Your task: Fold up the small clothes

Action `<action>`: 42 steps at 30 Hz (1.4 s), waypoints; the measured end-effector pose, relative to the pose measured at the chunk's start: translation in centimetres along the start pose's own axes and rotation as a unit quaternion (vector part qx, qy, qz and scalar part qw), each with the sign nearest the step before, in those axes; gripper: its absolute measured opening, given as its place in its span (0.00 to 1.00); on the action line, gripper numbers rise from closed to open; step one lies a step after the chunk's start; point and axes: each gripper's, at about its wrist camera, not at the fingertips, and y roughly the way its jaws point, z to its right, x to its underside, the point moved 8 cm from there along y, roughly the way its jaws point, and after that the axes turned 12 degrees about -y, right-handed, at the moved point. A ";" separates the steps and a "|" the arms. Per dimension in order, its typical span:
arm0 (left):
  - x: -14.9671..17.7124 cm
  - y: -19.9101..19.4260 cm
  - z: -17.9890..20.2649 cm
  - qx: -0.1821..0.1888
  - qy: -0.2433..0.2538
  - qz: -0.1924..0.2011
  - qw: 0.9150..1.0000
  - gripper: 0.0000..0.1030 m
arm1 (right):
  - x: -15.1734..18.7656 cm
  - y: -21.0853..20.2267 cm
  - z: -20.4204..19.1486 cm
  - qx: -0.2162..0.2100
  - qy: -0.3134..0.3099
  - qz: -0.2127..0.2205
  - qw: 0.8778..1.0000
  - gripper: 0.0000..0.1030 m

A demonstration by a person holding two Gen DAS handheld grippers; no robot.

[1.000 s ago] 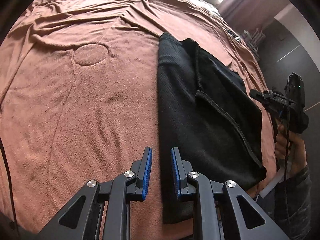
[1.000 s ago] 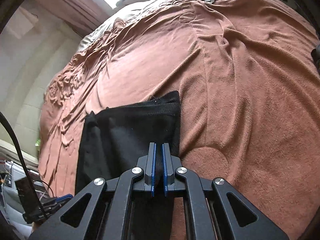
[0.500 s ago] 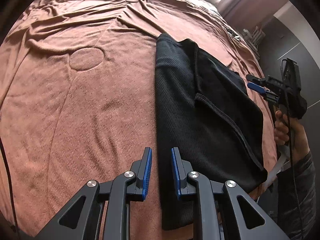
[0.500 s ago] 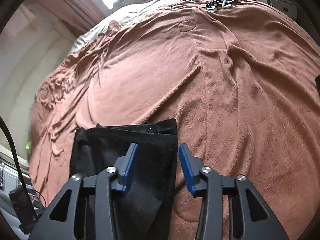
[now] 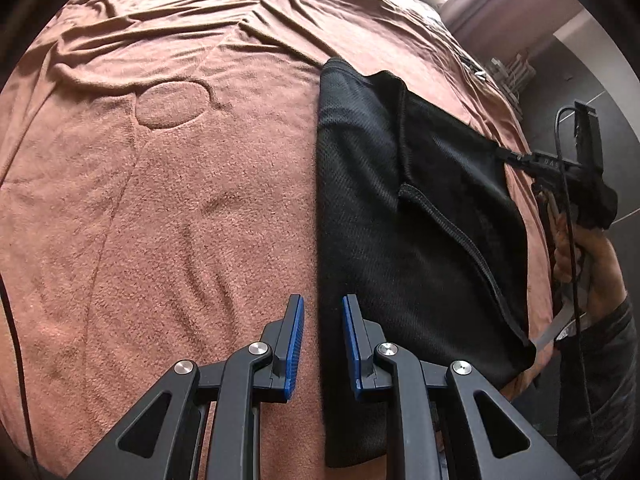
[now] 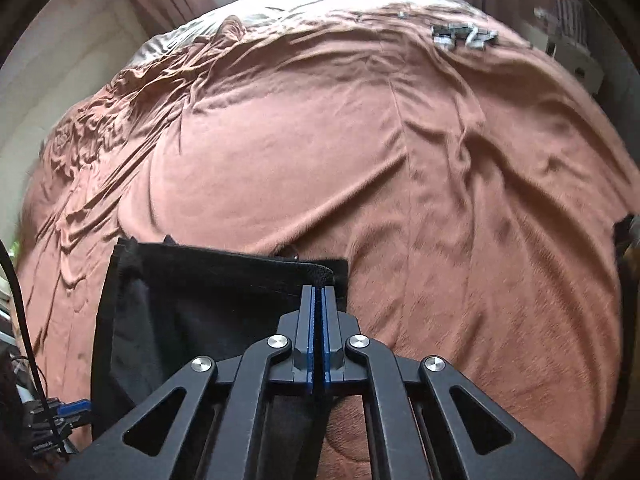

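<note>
A black mesh garment (image 5: 400, 220), partly folded, lies flat on the brown bed cover (image 5: 160, 200). My left gripper (image 5: 323, 320) hovers over the garment's near left edge with its jaws a little apart; the edge runs under the gap and the pads press on nothing. My right gripper (image 6: 319, 292) is shut on the hem at the garment's (image 6: 200, 300) corner, which bunches at its tips. In the left wrist view the right gripper (image 5: 508, 157) pinches the garment's right edge, held by a hand (image 5: 572, 248).
The wrinkled bed cover (image 6: 400, 160) spreads wide to the left and beyond the garment. A round dent (image 5: 172, 104) marks it. Small dark items (image 6: 464, 36) lie at the far edge. A wall and rack (image 5: 512, 72) stand past the bed's right side.
My right gripper opened, shifted along the garment's edge and closed on the hem at its corner. The left gripper stayed put with the same gap.
</note>
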 end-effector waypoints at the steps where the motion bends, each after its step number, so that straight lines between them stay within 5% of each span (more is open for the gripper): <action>1: 0.0 0.0 0.0 0.000 0.001 0.000 1.000 0.19 | -0.3 -0.2 0.2 0.007 0.000 0.004 1.000 0.00; 10: 0.1 0.7 0.5 -0.008 0.005 -0.006 1.000 0.19 | 0.4 0.2 -0.5 0.039 -0.020 -0.013 0.999 0.04; 11: 0.0 0.7 0.5 -0.006 0.003 -0.006 1.000 0.19 | 0.4 -0.3 -1.0 0.033 -0.025 -0.008 0.999 0.14; 13: -0.1 0.7 0.3 -0.001 -0.004 -0.006 1.000 0.19 | 0.7 -1.3 -1.9 0.032 -0.047 -0.001 0.998 0.58; 14: -0.1 0.7 0.2 0.000 -0.007 -0.006 1.000 0.19 | 0.8 -1.9 -2.5 0.025 -0.062 0.006 0.998 0.63; 26: 0.0 -0.6 -0.9 0.002 -0.026 0.017 1.000 0.19 | 4.8 -4.6 -10.3 -0.053 -0.212 -0.013 0.976 0.63; 34: -0.4 -2.3 -3.0 0.016 -0.071 0.045 0.996 0.19 | 5.3 -3.1 -13.0 -0.050 -0.265 -0.038 0.962 0.77; 42: -0.4 -3.5 -3.8 0.024 -0.087 0.064 0.994 0.19 | 6.3 -0.8 -16.1 -0.045 -0.326 -0.066 0.942 0.78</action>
